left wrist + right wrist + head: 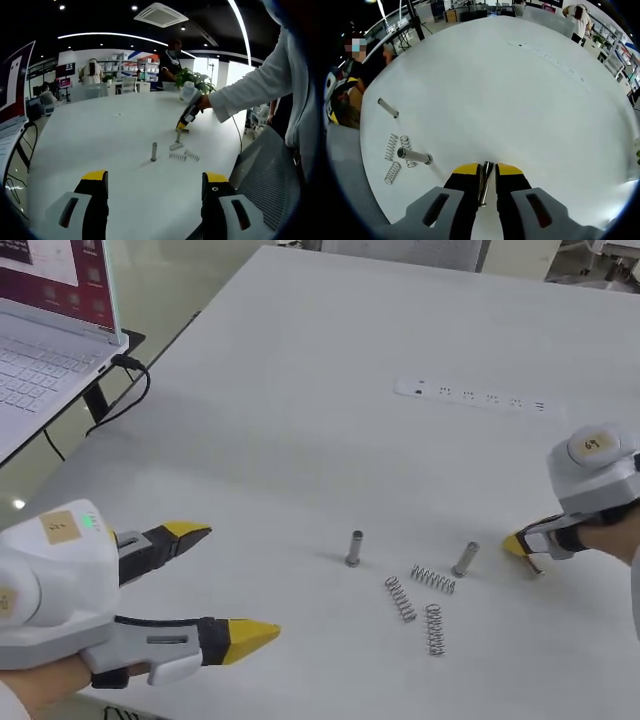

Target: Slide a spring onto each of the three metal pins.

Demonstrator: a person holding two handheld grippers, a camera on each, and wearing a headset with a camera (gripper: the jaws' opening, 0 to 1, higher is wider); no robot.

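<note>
Two metal pins point(354, 548) point(465, 559) stand upright on the white table point(300, 390). Three springs point(432, 579) point(400, 598) point(434, 628) lie loose in front of them. My right gripper point(522, 545) is low at the table, to the right of the pins, shut on a third pin point(482, 197), which runs along between its yellow tips point(484, 169). My left gripper point(225, 582) hovers at the near left, open and holding nothing. In the left gripper view its jaws point(155, 176) stand wide apart, with a pin point(154, 151) and the springs point(176, 156) ahead.
An open laptop point(40, 330) sits beyond the table's left edge, with a black cable point(125, 390) hanging from it. A white power strip point(470, 397) lies at the far right. A grey mesh chair point(260, 170) is beside the table. People stand far behind.
</note>
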